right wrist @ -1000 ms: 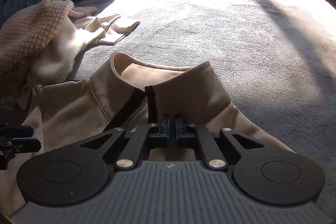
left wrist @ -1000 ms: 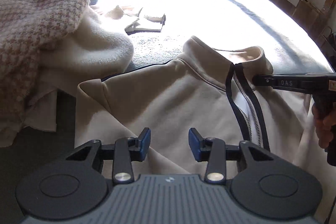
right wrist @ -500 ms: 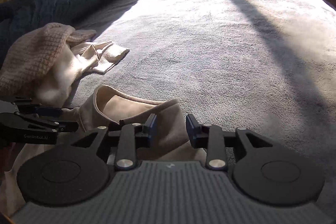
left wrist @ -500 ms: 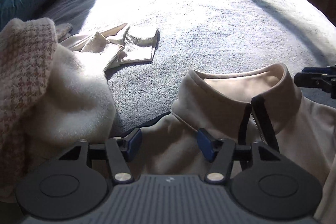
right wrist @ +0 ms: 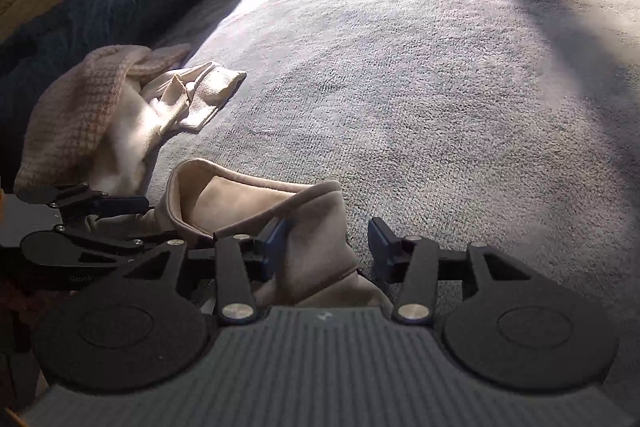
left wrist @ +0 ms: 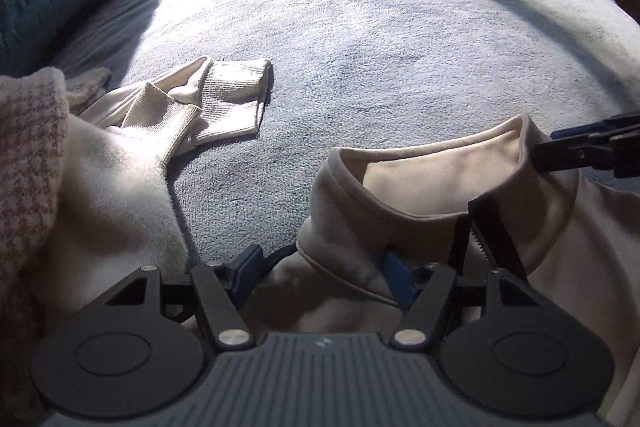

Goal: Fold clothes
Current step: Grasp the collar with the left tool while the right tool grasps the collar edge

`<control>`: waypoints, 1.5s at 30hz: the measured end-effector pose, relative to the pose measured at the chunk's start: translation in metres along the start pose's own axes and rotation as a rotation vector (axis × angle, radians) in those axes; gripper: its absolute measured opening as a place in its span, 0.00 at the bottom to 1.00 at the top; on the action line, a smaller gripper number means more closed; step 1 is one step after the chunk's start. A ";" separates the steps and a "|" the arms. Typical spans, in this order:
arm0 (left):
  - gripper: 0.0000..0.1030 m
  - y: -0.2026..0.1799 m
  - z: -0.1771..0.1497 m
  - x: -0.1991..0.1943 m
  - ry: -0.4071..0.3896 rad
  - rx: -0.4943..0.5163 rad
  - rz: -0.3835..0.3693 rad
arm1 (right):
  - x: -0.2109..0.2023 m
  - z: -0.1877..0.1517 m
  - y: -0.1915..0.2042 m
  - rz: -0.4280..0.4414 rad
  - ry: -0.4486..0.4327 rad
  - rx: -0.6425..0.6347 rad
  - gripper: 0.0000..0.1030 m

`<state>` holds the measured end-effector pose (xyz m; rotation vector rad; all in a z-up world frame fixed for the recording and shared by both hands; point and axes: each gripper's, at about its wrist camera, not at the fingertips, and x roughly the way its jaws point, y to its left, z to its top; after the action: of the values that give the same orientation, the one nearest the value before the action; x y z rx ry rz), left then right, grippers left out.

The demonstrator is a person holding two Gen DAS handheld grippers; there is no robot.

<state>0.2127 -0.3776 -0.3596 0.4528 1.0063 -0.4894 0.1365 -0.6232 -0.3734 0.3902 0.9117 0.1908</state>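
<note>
We are at the collar end of the beige zip jacket [left wrist: 420,195], which lies on the bed [left wrist: 400,39], and we judge this to be the lining-up step before a fold: both tongs are set at the shoulders on either side of the neck.

The left tongs [left wrist: 320,273] are fairly wide and opening. The jacket's left shoulder and collar edge sit between the blue pads [left wrist: 396,277]; the right-hand pad is close against the fabric, but nothing is pinched.

The right tongs [right wrist: 328,243] are about half open and also opening. The far flap of the collar bulges up between the pads; the cloth lies against the left-hand pad [right wrist: 276,239] and clear of the other. In the left view these tongs show just beyond the collar's right edge.

Next, we think each pair should close on a shoulder seam, taking both layers, before any lift.

Ahead and to the left of both tongs lies a pile of cream and houndstooth garments [left wrist: 52,163], which we should keep clear of the fold.
</note>
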 end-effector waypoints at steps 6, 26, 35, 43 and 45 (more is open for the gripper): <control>0.67 0.000 0.002 0.004 0.007 0.005 0.003 | 0.010 -0.002 -0.002 0.030 0.023 0.030 0.43; 0.72 0.026 -0.001 0.016 -0.072 0.093 -0.176 | 0.031 0.006 0.007 0.021 0.071 -0.055 0.43; 0.71 0.044 0.005 0.027 -0.086 0.129 -0.307 | 0.033 0.010 0.005 0.037 0.089 -0.064 0.43; 0.55 0.030 0.002 0.022 -0.142 0.195 -0.288 | 0.037 0.015 0.012 0.008 0.095 -0.086 0.31; 0.46 0.028 0.001 0.019 -0.150 0.202 -0.294 | 0.039 0.016 0.017 -0.011 0.096 -0.107 0.25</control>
<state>0.2381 -0.3591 -0.3717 0.4420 0.8858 -0.8818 0.1722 -0.5986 -0.3859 0.2784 0.9937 0.2485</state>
